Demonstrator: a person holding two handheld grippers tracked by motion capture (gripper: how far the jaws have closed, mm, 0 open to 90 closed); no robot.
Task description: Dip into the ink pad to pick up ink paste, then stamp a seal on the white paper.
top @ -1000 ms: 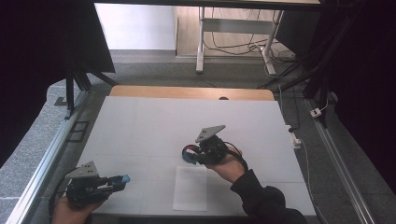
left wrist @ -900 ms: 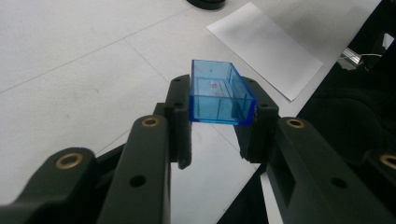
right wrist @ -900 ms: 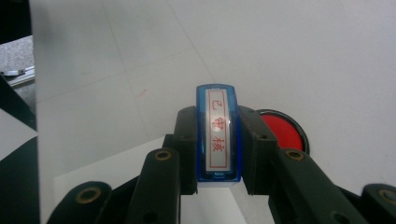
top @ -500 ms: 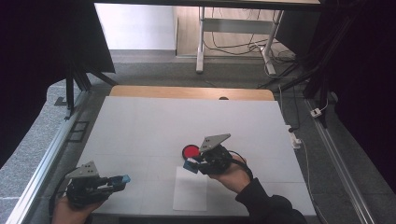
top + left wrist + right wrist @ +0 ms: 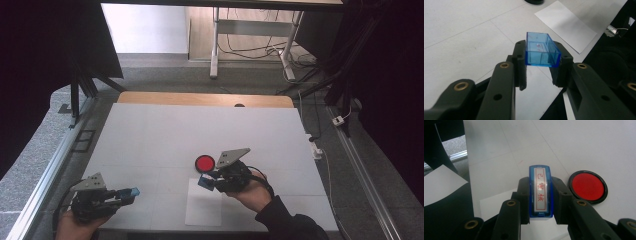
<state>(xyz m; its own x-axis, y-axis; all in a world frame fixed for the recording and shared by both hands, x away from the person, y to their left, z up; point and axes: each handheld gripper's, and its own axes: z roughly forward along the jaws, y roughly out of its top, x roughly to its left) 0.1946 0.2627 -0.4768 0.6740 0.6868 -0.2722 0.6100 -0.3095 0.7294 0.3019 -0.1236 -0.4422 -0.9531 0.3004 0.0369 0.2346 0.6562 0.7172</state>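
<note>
Right gripper [image 5: 206, 181] has retreated from red ink pad [image 5: 204, 162], fingers clamping blue stamp [image 5: 541, 192]; left gripper [image 5: 131, 193] clamps stamp cap [image 5: 541, 49]

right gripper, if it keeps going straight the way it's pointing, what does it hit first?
Probably nothing soon. The right gripper, shut on the blue stamp, points past the red ink pad, which lies just right of its line, over bare white table. Depth is hard to judge, though.
</note>
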